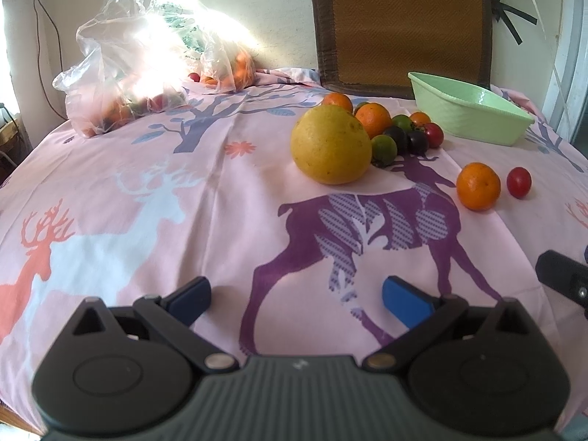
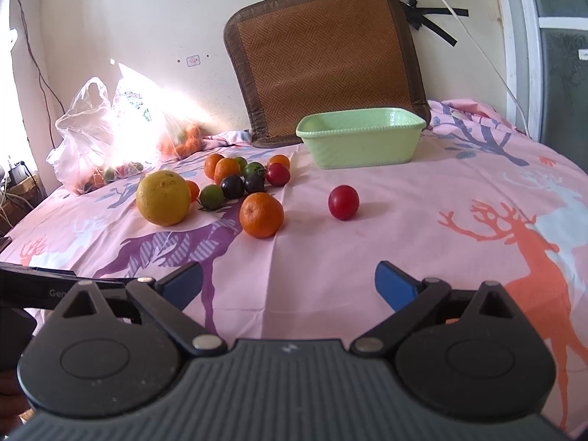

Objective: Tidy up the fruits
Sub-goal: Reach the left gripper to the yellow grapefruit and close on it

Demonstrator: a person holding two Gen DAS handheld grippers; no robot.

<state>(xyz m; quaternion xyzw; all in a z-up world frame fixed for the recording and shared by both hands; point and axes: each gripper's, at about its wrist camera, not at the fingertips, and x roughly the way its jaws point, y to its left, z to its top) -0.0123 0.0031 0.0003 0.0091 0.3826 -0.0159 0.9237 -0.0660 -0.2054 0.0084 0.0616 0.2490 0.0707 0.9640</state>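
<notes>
1. The fruits lie loose on a pink cloth printed with deer and trees (image 2: 367, 250), which covers the counter. A large round yellow citrus fruit (image 2: 164, 197) sits at the left of a tight cluster.
2. Just beside it are small orange mandarins (image 2: 226, 169), green round fruits (image 2: 212, 196), dark purple round fruits (image 2: 232, 186) and a red tomato (image 2: 278, 174), many of them touching.
3. Nearer the cameras, 1 bigger orange mandarin (image 2: 261, 215) rests apart from the cluster, and 1 lone red cherry tomato (image 2: 343, 202) lies to its right, not touching it.
4. A pale green rectangular plastic basin (image 2: 362, 147) stands behind the fruits, near the wall, with nothing visible inside.
5. The left gripper (image 1: 296, 299) hovers low over the cloth, its blue-padded jaws spread wide and holding nothing.
6. The right gripper (image 2: 288, 284) is likewise spread wide and holds nothing, aimed toward the lone tomato.
7. Behind the basin a brown woven seat cushion (image 2: 323, 58) leans upright against the wall.
8. At the far left, clear plastic bags (image 2: 92, 136) holding more fruit sit in bright sunlight.
</notes>
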